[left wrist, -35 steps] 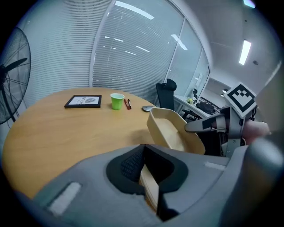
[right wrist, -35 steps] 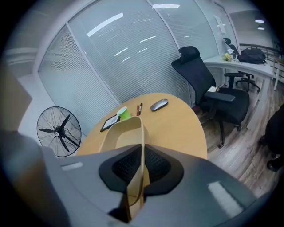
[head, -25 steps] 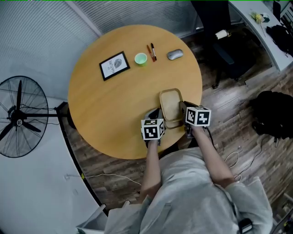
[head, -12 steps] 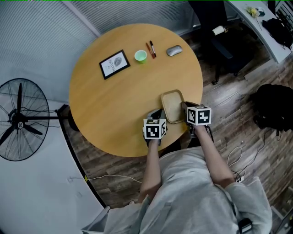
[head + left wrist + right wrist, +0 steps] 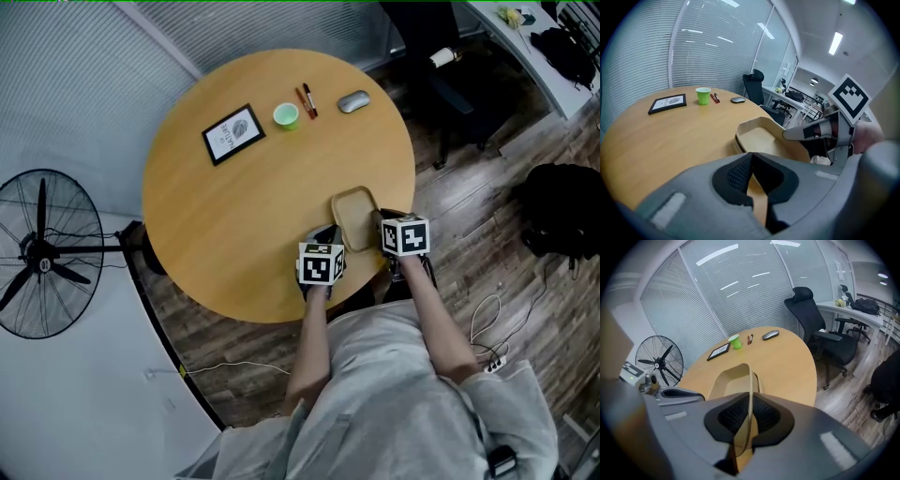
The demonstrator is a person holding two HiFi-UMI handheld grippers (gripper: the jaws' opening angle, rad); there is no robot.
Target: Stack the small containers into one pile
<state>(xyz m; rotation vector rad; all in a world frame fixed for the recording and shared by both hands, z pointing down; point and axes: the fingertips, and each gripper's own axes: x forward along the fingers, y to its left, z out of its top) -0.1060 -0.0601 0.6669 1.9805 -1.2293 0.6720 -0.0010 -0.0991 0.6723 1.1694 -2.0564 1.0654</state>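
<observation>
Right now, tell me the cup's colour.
The cup is bright green, clearest in the left gripper view.

Everything's placed off the round table (image 5: pixel 244 216): the containers (image 5: pixel 353 217) sit nested on its near edge, right of centre. Along the table's far side, left to right, you've got a picture frame (image 5: pixel 232 135), cup (image 5: pixel 286 115), pens (image 5: pixel 307 100) and mouse (image 5: pixel 353 101). A fan (image 5: pixel 42 255) stands left of the table, an office chair (image 5: pixel 427 37) is behind it, and a bag (image 5: pixel 558 220) is off to its right.

Head view overhead; gripper views low across table (image 5: pixel 234 216)
</observation>
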